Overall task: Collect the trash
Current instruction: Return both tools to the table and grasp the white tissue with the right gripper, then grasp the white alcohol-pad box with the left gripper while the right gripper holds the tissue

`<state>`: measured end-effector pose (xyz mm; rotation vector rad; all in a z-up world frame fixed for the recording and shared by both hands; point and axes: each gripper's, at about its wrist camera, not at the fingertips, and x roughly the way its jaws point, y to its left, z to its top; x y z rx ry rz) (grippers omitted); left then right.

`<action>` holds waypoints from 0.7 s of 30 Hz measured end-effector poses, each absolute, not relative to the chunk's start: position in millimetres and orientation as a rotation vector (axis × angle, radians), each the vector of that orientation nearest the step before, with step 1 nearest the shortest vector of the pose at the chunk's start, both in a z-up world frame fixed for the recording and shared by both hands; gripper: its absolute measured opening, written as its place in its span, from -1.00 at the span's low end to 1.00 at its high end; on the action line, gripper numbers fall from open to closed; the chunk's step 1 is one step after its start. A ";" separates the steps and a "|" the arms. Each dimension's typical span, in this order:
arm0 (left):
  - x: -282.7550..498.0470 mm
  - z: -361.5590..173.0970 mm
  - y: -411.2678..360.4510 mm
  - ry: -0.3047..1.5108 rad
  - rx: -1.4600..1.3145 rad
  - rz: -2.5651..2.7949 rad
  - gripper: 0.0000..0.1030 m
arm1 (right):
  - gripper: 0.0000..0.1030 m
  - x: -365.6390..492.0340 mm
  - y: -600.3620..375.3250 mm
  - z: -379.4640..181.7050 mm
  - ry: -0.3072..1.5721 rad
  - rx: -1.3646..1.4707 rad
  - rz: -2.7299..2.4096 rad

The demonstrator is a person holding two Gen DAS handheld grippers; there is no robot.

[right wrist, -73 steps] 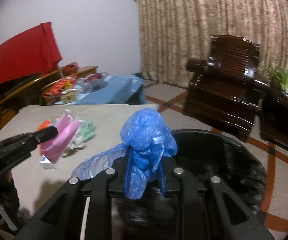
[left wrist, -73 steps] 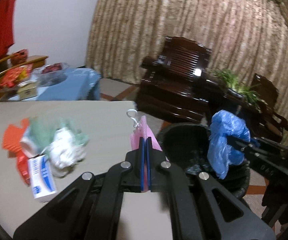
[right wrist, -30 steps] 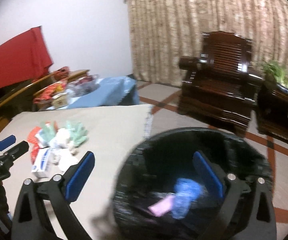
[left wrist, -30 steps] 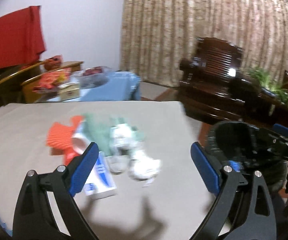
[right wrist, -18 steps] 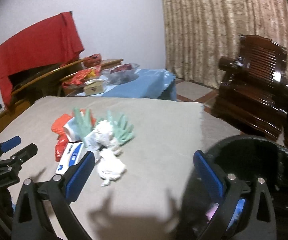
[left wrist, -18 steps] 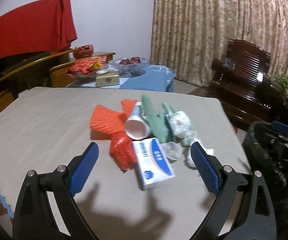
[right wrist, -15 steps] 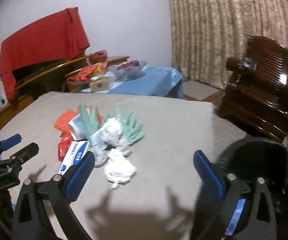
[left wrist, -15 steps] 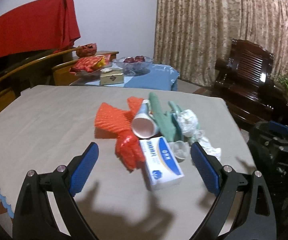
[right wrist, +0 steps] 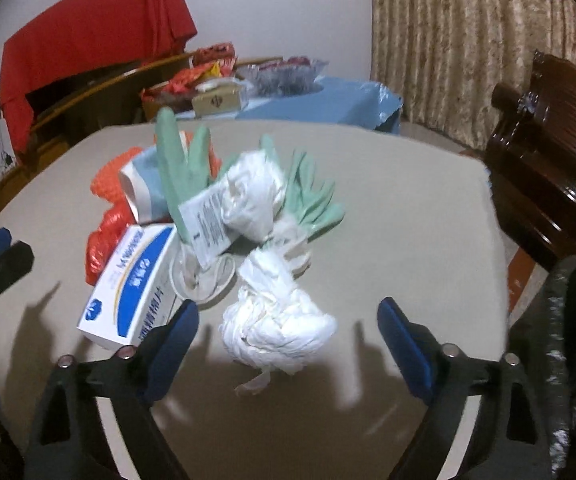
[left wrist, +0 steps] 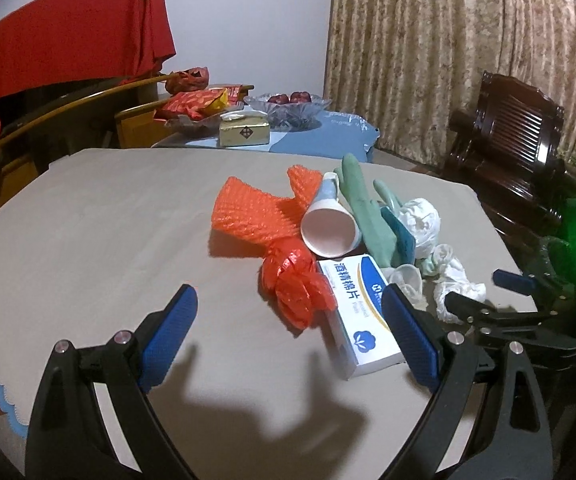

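Right claw (right wrist: 288, 332) descended, narrowing; tissue wad (right wrist: 278, 330) between jaws.

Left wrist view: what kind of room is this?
Most likely a home living or dining room. A carved dark wooden armchair stands before heavy patterned curtains, and a side table behind the cloth-covered table carries a glass fruit bowl and snack packets.

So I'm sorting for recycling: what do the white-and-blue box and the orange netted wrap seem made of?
The white-and-blue box looks like thin matte printed cardboard, given its crisp folded edges. The orange netted wrap looks like soft foam mesh, given its bumpy open texture, though it could be plastic.
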<state>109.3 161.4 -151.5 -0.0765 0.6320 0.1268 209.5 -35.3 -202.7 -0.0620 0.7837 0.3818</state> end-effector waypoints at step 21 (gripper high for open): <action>132.6 -178.3 113.3 0.704 -0.080 0.062 0.75 | -0.18 202.0 -73.9 -182.8 0.759 -0.002 0.357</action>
